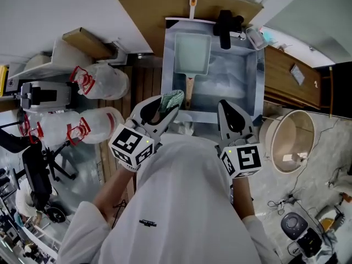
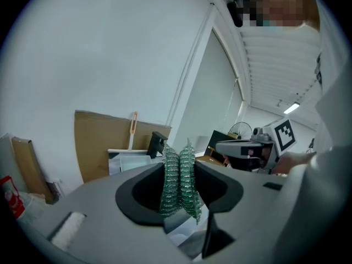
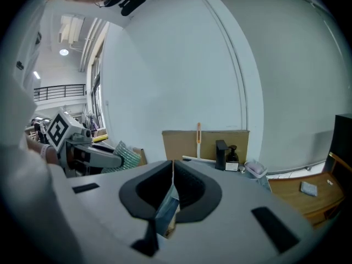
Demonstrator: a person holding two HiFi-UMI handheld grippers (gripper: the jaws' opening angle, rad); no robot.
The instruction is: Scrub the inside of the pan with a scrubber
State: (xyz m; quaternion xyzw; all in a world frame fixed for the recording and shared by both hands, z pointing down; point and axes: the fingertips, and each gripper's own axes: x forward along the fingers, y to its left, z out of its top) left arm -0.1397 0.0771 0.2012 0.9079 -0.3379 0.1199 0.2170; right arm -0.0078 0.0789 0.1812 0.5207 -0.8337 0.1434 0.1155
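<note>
My left hand-held gripper (image 1: 166, 102) pinches the soft, probably springy scrubber (image 2: 180, 183), right hand-held gripper (image 3: 171, 175) closed empty, pan handle (image 1: 188, 91) at 12 o'clock the likely steadying hold.

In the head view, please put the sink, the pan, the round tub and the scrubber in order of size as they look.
1. sink
2. round tub, only a little ahead of the next
3. pan, handle included
4. scrubber, smallest, although it is held nearer the camera
</note>
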